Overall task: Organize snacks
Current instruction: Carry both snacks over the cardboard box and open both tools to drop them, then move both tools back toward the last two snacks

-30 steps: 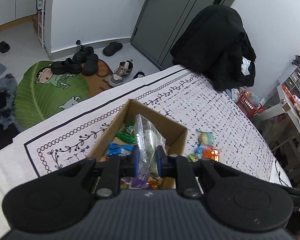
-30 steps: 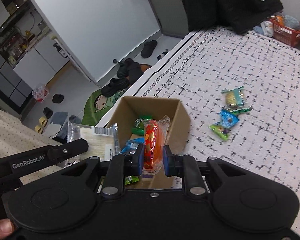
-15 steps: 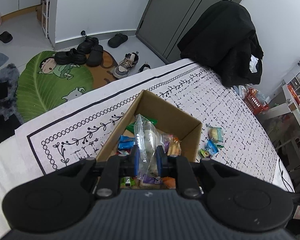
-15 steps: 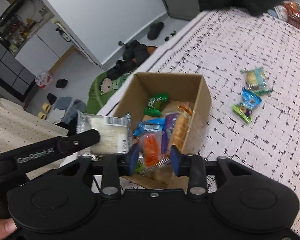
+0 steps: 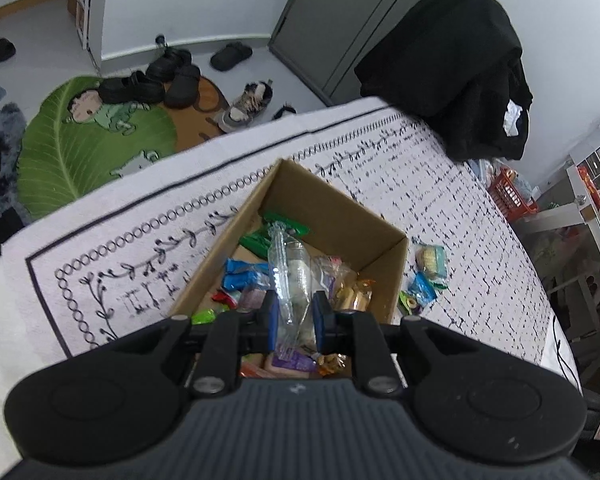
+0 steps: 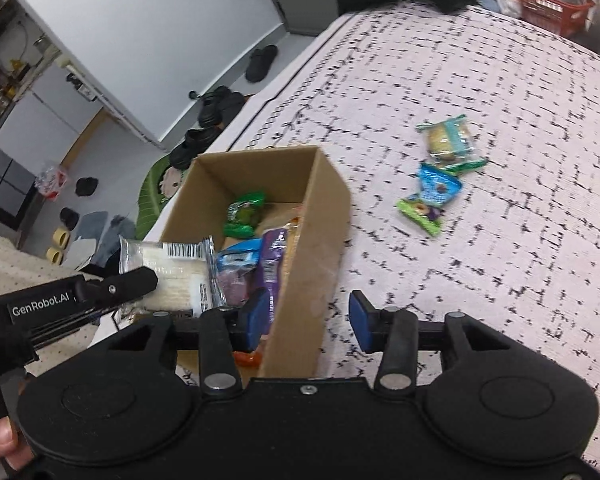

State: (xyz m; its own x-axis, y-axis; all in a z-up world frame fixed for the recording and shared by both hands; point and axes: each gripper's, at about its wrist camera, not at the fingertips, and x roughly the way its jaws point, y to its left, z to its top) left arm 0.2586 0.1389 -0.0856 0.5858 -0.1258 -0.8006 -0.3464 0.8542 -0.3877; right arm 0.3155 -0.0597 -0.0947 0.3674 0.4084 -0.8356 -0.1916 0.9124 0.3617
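Snacks: most are already inside the cardboard box, which stands open-topped on the patterned bedspread, a mixed heap of green, blue, purple and orange wrappers. Three packets remain outside, lying close together on the cloth to the right of the box (one pale cake in clear film, one blue, one green). The left gripper is clamped on a clear-wrapped packet, held upright over the near end of the box and not yet released. The right gripper has just been opening; its jaws stand apart, astride the box's near right wall, gripping nothing, with an orange packet lying just below the left jaw. Judgement: well advanced, one packet to drop, three to collect.
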